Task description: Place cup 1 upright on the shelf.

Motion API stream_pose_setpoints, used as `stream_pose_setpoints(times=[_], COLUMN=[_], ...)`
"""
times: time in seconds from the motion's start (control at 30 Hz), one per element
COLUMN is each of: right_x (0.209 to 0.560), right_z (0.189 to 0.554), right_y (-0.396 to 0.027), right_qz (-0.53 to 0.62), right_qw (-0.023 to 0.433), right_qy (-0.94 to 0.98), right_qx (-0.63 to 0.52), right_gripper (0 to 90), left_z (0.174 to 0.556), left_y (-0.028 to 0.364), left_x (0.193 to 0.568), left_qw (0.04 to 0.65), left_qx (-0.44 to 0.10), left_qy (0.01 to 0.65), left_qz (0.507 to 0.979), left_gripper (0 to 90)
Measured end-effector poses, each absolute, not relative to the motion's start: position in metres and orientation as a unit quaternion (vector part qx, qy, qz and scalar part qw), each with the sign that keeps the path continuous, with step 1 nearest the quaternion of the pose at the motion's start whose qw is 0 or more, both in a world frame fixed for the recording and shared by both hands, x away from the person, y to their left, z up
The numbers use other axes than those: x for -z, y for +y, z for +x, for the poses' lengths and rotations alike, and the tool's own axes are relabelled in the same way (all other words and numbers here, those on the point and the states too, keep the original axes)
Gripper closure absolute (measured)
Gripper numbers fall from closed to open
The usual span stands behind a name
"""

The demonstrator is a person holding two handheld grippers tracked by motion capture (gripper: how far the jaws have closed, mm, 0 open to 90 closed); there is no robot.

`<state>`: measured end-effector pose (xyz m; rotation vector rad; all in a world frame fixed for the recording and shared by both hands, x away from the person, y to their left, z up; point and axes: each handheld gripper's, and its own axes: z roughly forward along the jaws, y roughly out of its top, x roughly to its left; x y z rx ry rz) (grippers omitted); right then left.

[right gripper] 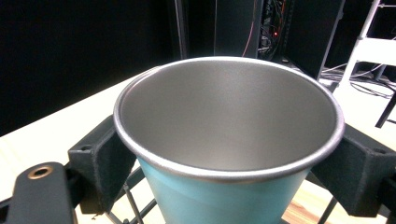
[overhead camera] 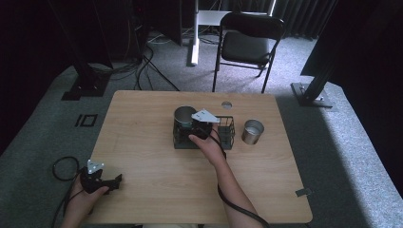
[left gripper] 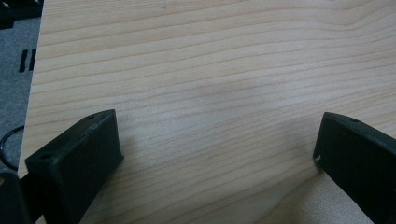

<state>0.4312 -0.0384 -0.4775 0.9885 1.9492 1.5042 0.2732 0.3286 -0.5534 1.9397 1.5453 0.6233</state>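
A teal cup [overhead camera: 184,115] with a steel inside is at the left end of a black wire basket [overhead camera: 227,134] in the middle of the table. My right gripper [overhead camera: 191,126] reaches it from the near side. In the right gripper view the teal cup [right gripper: 219,140] sits between the jaws of my right gripper [right gripper: 226,156], which press on both sides of it below the rim. Basket wires show under it, and I cannot tell whether the cup rests on the bottom. My left gripper [overhead camera: 116,179] lies open at the table's near left corner. In its own view the left gripper [left gripper: 218,135] has bare wood between its jaws.
A plain steel cup [overhead camera: 252,131] stands upright on the wooden table [overhead camera: 142,142] just right of the basket. A small round hole [overhead camera: 226,104] is near the far edge. A black folding chair [overhead camera: 249,45] stands beyond the table, and cables lie on the grey carpet.
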Motion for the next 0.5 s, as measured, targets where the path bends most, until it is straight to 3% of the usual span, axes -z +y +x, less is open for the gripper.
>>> stream_pose_setpoints(times=[0.5], right_x=[0.477], right_z=[0.423], right_y=[-0.052], right_qz=[0.353], right_qw=[0.228], right_qy=[0.723], right_qx=[-0.548], right_gripper=[11.1], left_z=[0.273], left_y=[0.329], left_x=[0.553], left_qw=[0.288], left_qx=[-0.234], left_qy=[0.579], left_qz=[0.726], left_gripper=[1.3])
